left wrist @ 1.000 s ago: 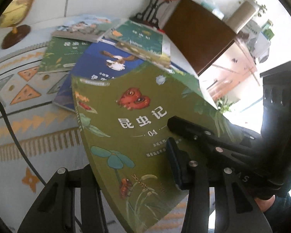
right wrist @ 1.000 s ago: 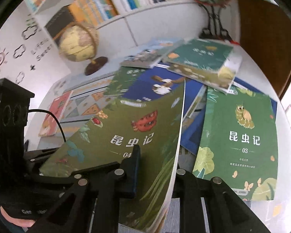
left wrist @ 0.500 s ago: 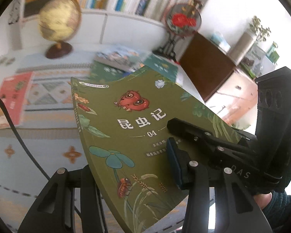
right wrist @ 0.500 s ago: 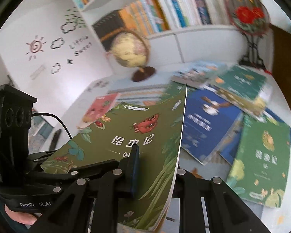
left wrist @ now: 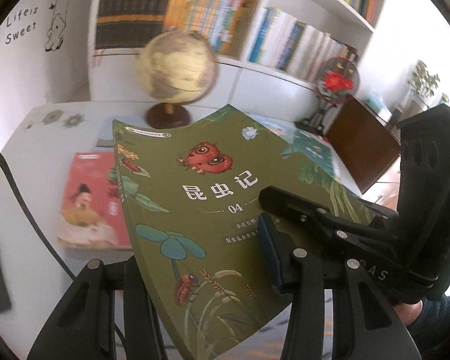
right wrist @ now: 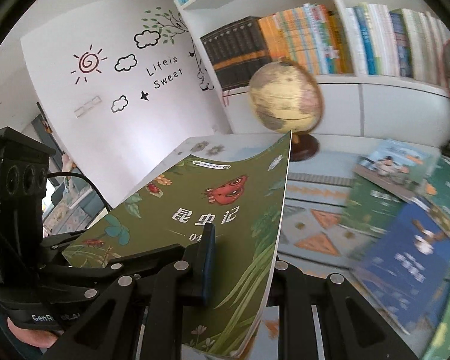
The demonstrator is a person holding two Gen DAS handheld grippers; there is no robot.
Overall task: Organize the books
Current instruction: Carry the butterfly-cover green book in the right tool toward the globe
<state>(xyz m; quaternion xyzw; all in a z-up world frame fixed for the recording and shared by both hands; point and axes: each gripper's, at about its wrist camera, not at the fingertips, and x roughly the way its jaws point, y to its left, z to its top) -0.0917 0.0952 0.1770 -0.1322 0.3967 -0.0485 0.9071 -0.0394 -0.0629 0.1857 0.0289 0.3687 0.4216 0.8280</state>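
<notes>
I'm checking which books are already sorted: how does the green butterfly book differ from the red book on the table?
The green butterfly book is lifted off the table, tilted, clamped in both tools; the red book lies flat on the table, untouched. The green cover shows a red butterfly, plants and the number 04; the red cover shows a drawn figure in yellow. The green book curves slightly; the red one looks flat. Both are thin softcovers.
</notes>
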